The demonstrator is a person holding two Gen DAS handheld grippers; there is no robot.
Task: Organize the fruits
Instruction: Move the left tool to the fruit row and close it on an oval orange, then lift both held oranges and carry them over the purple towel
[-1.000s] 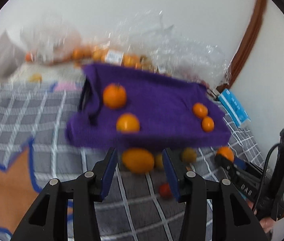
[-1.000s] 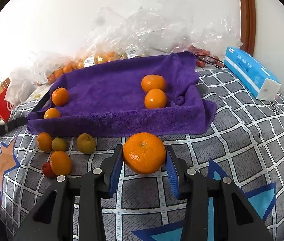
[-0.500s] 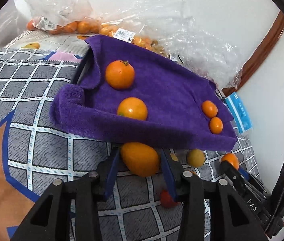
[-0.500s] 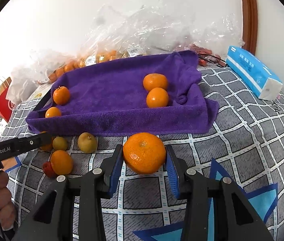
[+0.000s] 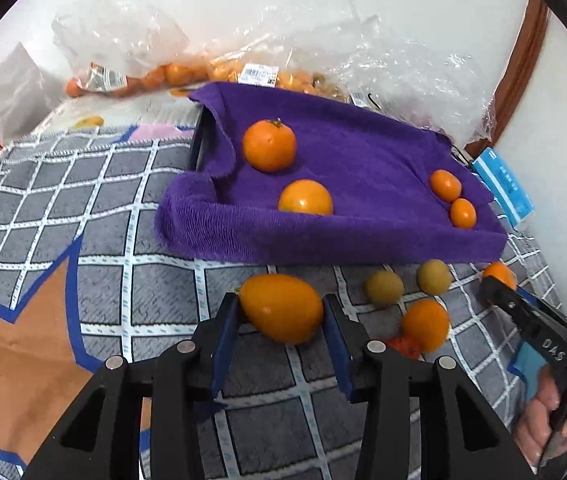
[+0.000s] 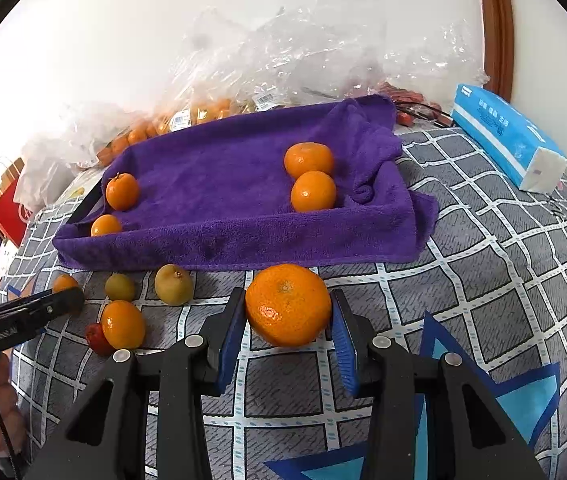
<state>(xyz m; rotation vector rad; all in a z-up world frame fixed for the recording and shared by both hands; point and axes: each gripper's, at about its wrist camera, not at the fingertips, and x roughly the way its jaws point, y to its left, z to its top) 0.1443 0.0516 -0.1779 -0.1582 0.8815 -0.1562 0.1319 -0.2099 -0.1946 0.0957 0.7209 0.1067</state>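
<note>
Left wrist view has your left tongs (image 5: 282,320) clamped on an egg-shaped orange fruit (image 5: 281,307), long axis lying slanted across the pads, stem end up-left. The purple towel tray (image 5: 363,240) sits straight ahead and a bit higher, its near lip just beyond the fruit, so the move is basically forward and up over that lip. The two round fruits (image 5: 305,197) on that side of the towel lie dead ahead, so that's probably where yours goes.

Right wrist view: your right tongs (image 6: 288,322) are squeezing a big mandarin (image 6: 288,305), tray edge (image 6: 243,248) right in front, and the pair of mandarins (image 6: 313,191) in the tray sits just ahead and slightly right. Both hands look about equally near the tray, I'd say.

Loose fruit (image 6: 173,284) is lying on the checked mat (image 6: 483,280) between your two hands.

Readable stuff: "DAS" on the right tool's arm (image 5: 549,350), what looks like "GenRobot.AI" on the left one (image 6: 3,334) (blurry). Tissue pack (image 6: 507,136) print and the barcode stickers (image 5: 259,74) on the bags are too small to read.
</note>
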